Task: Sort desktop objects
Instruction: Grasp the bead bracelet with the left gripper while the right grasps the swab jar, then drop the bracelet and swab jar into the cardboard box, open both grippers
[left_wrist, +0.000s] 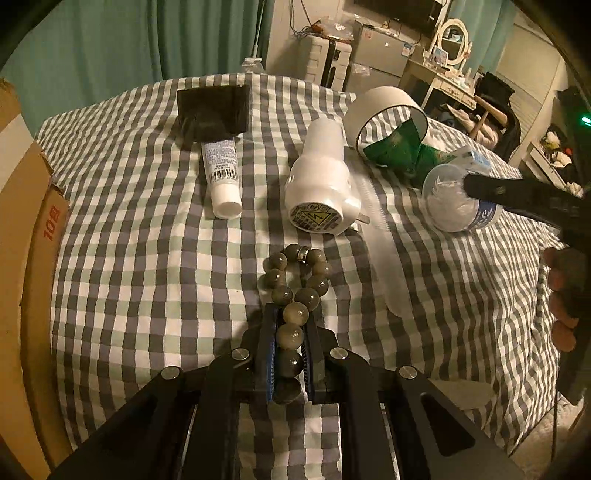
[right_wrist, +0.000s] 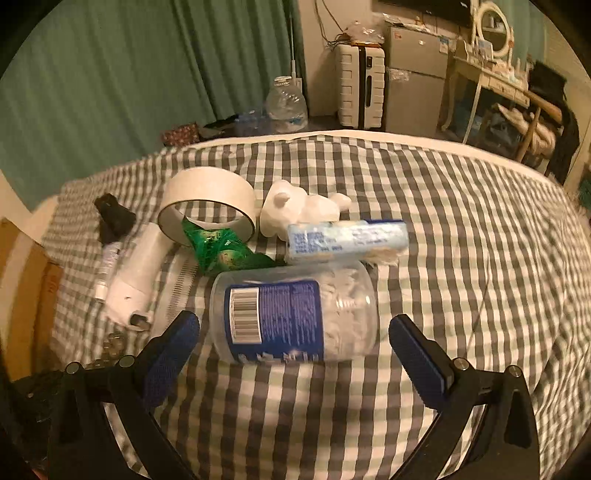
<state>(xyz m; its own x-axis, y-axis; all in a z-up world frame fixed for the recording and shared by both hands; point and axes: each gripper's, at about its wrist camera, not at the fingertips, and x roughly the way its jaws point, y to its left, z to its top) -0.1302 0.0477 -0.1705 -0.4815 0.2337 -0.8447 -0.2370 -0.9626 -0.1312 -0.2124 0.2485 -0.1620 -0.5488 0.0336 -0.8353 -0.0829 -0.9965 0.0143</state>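
Right now your left gripper is clamped on the bead bracelet, whose far loop lies on the checked cloth just short of the white plug adapter. Your right gripper stands wide, its blue pads either side of the clear plastic jar lying on its side, not touching it. Behind the jar sit a tissue pack, a green packet and a tape roll.

A checked tablecloth carries a bead bracelet, white charger, tube, tape roll and clear jar.
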